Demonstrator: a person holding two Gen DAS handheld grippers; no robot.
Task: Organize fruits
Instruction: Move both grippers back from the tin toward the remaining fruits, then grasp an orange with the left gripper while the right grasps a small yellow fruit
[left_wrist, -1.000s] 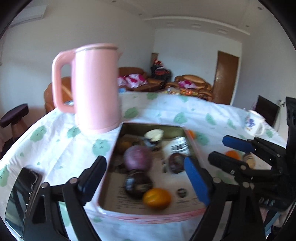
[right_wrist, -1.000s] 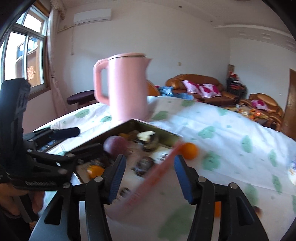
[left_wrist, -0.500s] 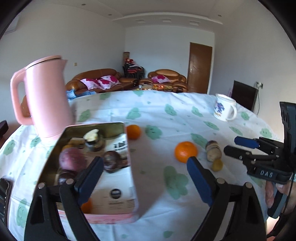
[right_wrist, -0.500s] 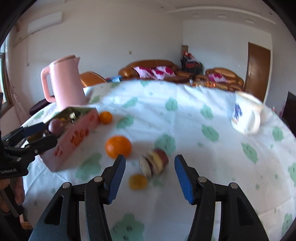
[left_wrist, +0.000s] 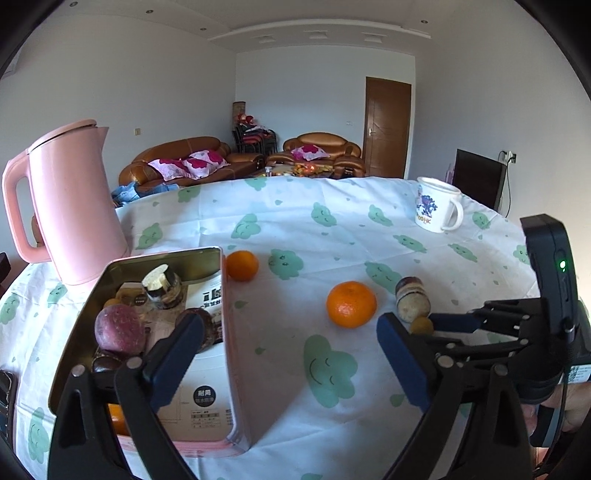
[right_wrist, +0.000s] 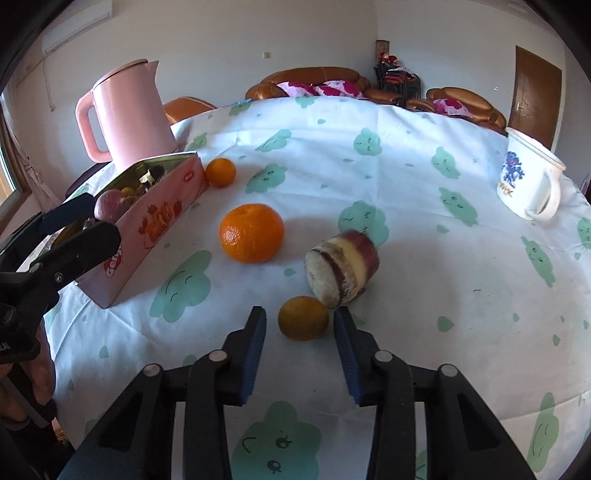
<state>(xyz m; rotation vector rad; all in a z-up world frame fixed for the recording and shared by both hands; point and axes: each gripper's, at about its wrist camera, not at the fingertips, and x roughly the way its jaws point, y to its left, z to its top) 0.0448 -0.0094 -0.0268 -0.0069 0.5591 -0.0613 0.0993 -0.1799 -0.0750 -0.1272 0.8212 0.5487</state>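
On the cloud-printed white desk cloth (right_wrist: 424, 258): tall pink plastic kettle (right_wrist: 129, 110), pink rectangular tin (right_wrist: 155, 221) of fruit, left tool (left_wrist: 290, 325) opening on nothing, large round orange (right_wrist: 252, 232), small orange fruit (right_wrist: 303, 317) between the right tool (right_wrist: 300, 314)'s unclenched pads, white printed mug (right_wrist: 524, 181); brown leather sofas (left_wrist: 184, 158) behind.

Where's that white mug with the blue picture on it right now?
The white mug stands upright at the far right of the table in both wrist views, handle to the right, on the green-patterned cloth, well apart from the fruit and pink tin.
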